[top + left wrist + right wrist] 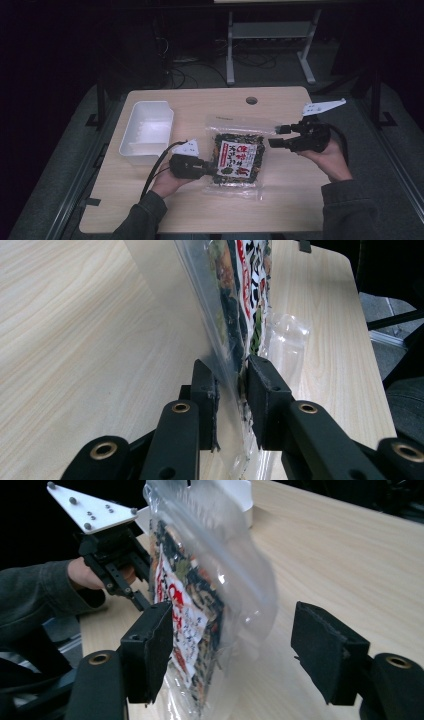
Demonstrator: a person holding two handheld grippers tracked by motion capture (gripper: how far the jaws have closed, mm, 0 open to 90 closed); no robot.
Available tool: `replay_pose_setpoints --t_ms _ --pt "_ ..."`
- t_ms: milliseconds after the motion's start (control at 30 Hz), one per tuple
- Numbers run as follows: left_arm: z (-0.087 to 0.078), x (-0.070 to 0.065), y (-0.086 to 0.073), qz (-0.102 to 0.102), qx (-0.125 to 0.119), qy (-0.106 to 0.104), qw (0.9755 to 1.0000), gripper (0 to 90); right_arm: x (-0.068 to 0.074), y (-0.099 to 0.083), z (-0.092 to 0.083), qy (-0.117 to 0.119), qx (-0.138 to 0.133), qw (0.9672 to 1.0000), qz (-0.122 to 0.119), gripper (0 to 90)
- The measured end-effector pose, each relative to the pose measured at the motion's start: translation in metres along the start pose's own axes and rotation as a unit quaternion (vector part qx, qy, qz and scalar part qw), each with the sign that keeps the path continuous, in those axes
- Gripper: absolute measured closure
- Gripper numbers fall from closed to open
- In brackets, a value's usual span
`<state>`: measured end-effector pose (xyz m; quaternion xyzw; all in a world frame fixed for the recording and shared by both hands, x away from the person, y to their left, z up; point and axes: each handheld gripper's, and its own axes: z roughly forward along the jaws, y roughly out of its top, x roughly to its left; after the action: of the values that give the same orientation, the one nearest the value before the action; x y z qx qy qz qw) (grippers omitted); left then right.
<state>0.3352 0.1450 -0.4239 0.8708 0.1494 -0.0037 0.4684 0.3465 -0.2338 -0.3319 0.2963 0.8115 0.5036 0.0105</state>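
On the wooden table (280, 200), the left gripper (209, 169) clamps a clear snack bag's (237, 157) edge, lifting it, while the right gripper (276, 136), jaws spread wide, should close squarely on the opposite side.

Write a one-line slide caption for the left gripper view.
Left gripper shut on the edge of a clear snack bag above the light wooden table.

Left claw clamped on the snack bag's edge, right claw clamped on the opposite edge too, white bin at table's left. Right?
Not quite. The right claw is open: the right gripper view shows its jaws wide apart around the snack bag, not clamped. The left claw is clamped on the bag's edge, and the white bin sits at the table's left.
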Motion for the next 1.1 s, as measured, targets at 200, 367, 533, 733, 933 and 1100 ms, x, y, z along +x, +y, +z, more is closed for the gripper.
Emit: replay_pose_setpoints --t_ms 200,367,533,733,933,1100 --pt "0.000 0.000 0.000 0.000 0.001 0.000 1.0000 74.5 0.002 -0.010 0.010 0.002 0.002 1.0000 0.004 28.6" --pt "-0.001 0.001 -0.001 0.000 0.002 -0.002 1.0000 74.5 -0.001 -0.024 0.020 0.006 0.004 0.9998 0.019 26.3" --pt "-0.002 0.000 -0.001 0.002 0.002 -0.001 1.0000 74.5 -0.001 -0.033 0.029 0.017 0.003 0.9996 0.024 27.2" --pt "-0.002 0.000 -0.001 0.002 0.002 -0.001 1.0000 74.5 -0.001 -0.039 0.049 0.042 0.009 0.9987 0.028 27.6" --pt "-0.002 0.001 -0.001 -0.001 0.002 -0.002 1.0000 74.4 -0.001 -0.036 0.065 0.061 0.000 0.9980 0.015 40.5" --pt "-0.003 0.003 -0.005 -0.011 0.003 0.002 0.9999 74.2 -0.001 -0.036 0.069 0.075 -0.003 0.9971 0.004 57.2"
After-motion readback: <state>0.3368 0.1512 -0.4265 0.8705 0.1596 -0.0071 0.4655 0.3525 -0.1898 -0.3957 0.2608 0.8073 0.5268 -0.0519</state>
